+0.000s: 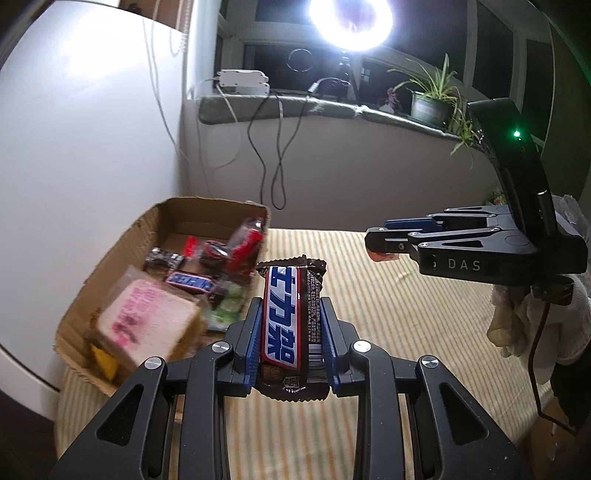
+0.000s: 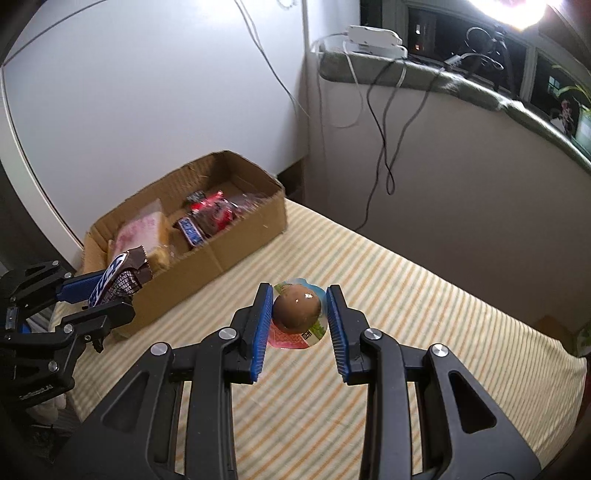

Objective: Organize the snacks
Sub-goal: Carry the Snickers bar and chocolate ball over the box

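Note:
My left gripper [image 1: 291, 304] is shut on a brown chocolate bar [image 1: 284, 314] with blue letters, held above the striped cloth just right of the cardboard box [image 1: 110, 258]. The right wrist view shows that left gripper [image 2: 114, 291] and its bar [image 2: 118, 273] by the box's [image 2: 221, 251] near corner. My right gripper [image 2: 300, 295] is shut on a brown egg in a clear round pack [image 2: 297, 306], raised over the cloth. From the left wrist view the right gripper [image 1: 373, 240] hangs at the right with an orange bit of the pack [image 1: 384, 255] showing.
The box holds a pink-and-white bread pack [image 1: 147, 321], another chocolate bar [image 1: 190, 282] and red packets [image 1: 243, 243]. Striped cloth [image 1: 369, 332] covers the table. Behind are a white wall, a window sill with cables, a potted plant [image 1: 432, 103] and a bright ring light [image 1: 351, 22].

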